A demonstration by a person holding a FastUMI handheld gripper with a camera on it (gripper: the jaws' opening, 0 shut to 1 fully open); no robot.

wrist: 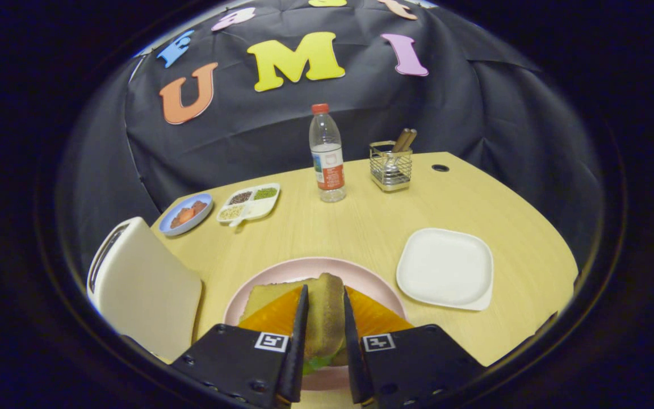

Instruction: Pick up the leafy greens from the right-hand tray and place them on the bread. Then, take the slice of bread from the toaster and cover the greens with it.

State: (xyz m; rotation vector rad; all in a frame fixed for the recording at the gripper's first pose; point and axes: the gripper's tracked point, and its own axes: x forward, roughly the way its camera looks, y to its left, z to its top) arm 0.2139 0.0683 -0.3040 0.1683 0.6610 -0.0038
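My gripper (325, 292) is shut on a slice of bread (325, 321), held upright on its edge between both fingers. It hangs over the pink plate (304, 268). On that plate lies another slice of bread (260, 298) with an orange layer (377, 319) on top. A bit of leafy greens (311, 364) shows low between the fingers, under the held slice. The white toaster (142, 287) stands just left of the plate. The white square tray (445, 267) on the right holds nothing.
At the back of the wooden table (361, 221) stand a water bottle (327, 156) and a wire holder (390, 165) with utensils. A blue dish (186, 213) with food and a divided tray of grains (248, 203) sit at the back left.
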